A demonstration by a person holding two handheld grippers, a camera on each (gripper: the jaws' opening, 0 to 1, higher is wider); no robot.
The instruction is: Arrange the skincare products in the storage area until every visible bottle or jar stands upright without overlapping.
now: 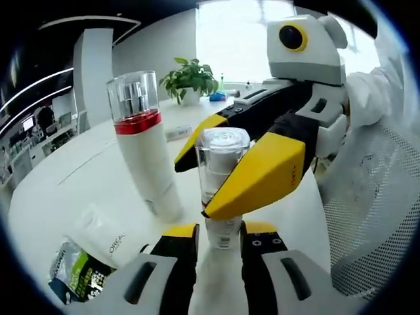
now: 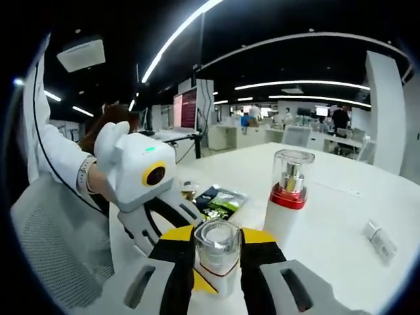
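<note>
Bottle transfer between two grippers, task partway.

Small clear-capped bottle is held off the white table, upright: left gripper is closed on its base, right gripper clamps its upper body just under the cap. Tall white pump bottle, red band, clear cap, already stands upright, slightly tilted in the lens. White tube lies flat, touching a green sachet; both look unsorted. Left to do, I judge: set held bottle down apart from the tall one.
</note>
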